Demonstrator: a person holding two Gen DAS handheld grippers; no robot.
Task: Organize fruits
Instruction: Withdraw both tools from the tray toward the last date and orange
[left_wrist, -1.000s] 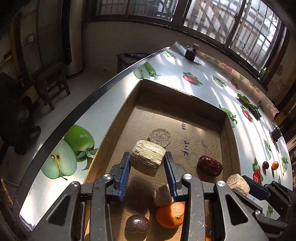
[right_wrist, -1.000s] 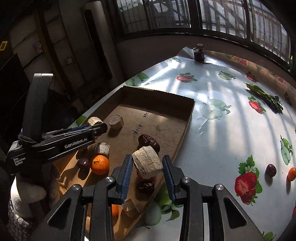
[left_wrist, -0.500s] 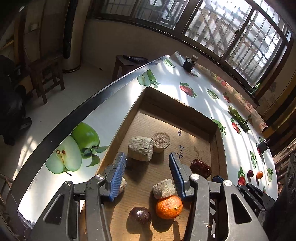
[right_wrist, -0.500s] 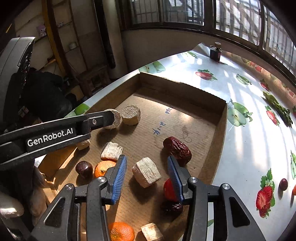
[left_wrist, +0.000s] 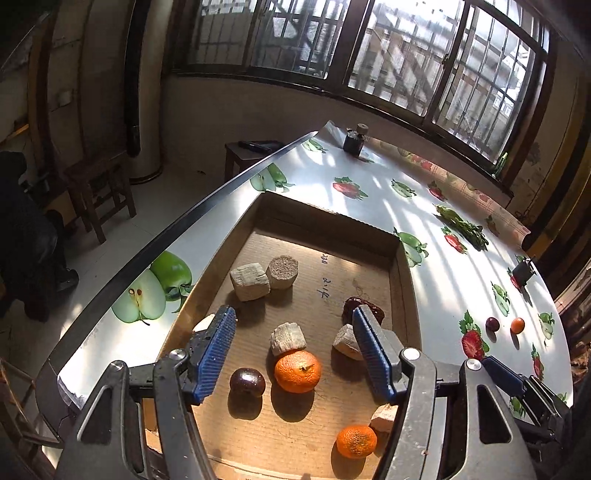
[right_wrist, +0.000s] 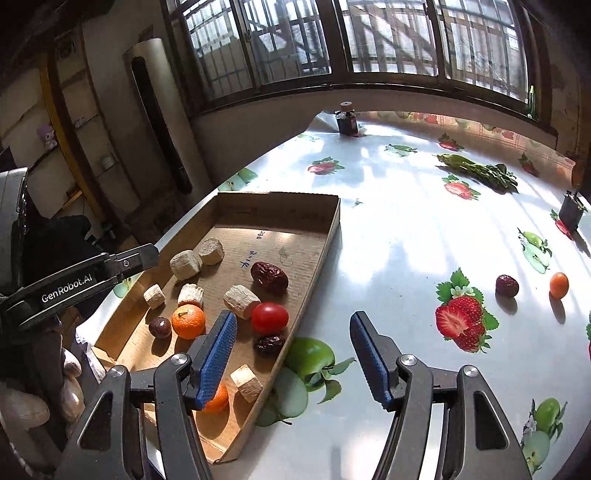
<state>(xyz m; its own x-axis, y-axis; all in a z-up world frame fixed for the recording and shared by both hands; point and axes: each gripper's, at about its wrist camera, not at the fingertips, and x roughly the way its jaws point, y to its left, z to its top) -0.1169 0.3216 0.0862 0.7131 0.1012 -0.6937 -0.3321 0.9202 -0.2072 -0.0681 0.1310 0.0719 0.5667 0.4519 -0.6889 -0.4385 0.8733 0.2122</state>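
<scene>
A cardboard tray (left_wrist: 402, 280) holds several pale cork-like chunks, two oranges (left_wrist: 297, 371), a dark plum (left_wrist: 247, 382) and a red date (left_wrist: 360, 306). My left gripper (left_wrist: 295, 352) hangs above the tray's middle; its jaws are opening with nothing between them. A chunk (left_wrist: 249, 281) lies beside a round one at the far left. My right gripper (right_wrist: 293, 356) hovers over the tray's right rim (right_wrist: 325, 258), jaws opening and empty. A chunk (right_wrist: 242, 301) rests by a red tomato (right_wrist: 269, 317). On the table lie a dark date (right_wrist: 506, 285) and a small orange (right_wrist: 558, 284).
The table wears a white cloth printed with fruit. A green vegetable (right_wrist: 476, 171) lies at the back right, a small dark bottle (right_wrist: 347, 120) at the far corner, a black object (right_wrist: 570, 212) at the right edge. The table's left edge (left_wrist: 184, 221) drops to the floor.
Both grippers let go of their pale chunks, which now lie in the tray. Both jaws widened. The left one rose and drew back; the right swung right toward the tray's rim.
</scene>
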